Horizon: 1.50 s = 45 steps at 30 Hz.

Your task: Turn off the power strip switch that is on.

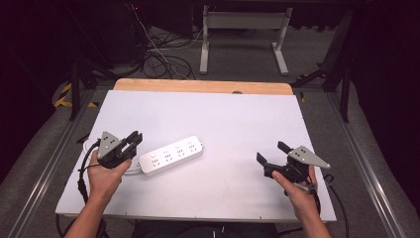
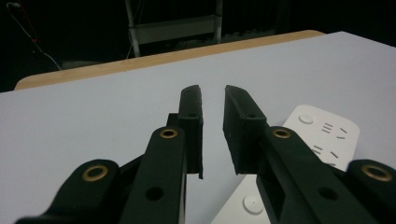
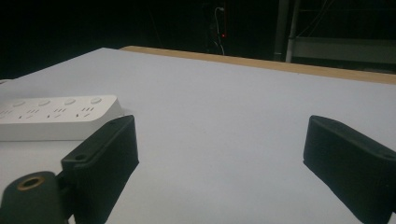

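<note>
Fingers: left gripper (image 1: 132,140) narrow gap, empty | right gripper (image 1: 271,154) wide, empty

— Left hand (image 1: 103,177)?
— Lower left of the high view, holding the left gripper (image 1: 132,142), jaws narrowly apart, nothing between them.
— Right hand (image 1: 298,191)?
— Lower right, right gripper (image 1: 271,153) spread wide, empty.

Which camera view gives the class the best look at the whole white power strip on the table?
The high view: the power strip lies whole on the white table, beside the left gripper. The left gripper view catches part of it behind the nearly closed jaws; the right gripper view shows one end with four round buttons, at a low angle.
</note>
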Tool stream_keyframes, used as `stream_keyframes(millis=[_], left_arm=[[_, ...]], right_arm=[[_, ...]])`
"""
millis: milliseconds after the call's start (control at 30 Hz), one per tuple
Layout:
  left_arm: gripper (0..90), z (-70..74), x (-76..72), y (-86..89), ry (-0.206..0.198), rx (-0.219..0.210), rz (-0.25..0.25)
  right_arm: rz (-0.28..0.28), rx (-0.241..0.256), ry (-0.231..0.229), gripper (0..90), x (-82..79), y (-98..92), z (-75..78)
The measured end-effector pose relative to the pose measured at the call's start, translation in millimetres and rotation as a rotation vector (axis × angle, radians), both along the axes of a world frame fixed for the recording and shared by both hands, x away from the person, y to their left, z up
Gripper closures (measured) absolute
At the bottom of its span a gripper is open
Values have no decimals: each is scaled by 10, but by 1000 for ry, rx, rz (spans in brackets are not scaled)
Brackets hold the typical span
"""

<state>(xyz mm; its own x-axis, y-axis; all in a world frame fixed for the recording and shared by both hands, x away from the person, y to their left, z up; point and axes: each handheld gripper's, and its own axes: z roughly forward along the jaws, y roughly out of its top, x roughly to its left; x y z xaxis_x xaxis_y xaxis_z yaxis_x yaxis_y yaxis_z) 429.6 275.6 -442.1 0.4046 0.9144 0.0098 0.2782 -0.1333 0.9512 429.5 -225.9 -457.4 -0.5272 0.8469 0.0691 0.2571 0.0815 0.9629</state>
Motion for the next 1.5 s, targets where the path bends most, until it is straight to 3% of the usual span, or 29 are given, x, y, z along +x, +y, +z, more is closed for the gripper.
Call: stream_keyframes(millis=[133,267,400,567,833,1000,1233,1400,1500], left_arm=[[716,-3,0,16,-3,-5,7],[622,-5,5,16,-27,-14,47],[490,-21,22,-14,-69,23,90],[366,-24,42,-52,-82,65,106],[274,-20,61,-46,-80,58,112],[110,-21,69,-47,-80,54,133],[93,-28,48,-51,-105,47,142],[60,-56,23,-44,-156,45,169],[59,-58,19,-41,-163,50,169]], right_arm=[[4,1,-1,106,9,8,2],[6,1,0,106,16,14,2],[7,1,0,106,16,16,3],[4,1,-1,106,12,12,3],[2,2,-2,104,5,4,3],[4,2,-4,101,6,7,4],[4,2,-6,101,14,8,9],[5,2,-6,100,22,12,8],[7,1,-5,100,24,16,9]])
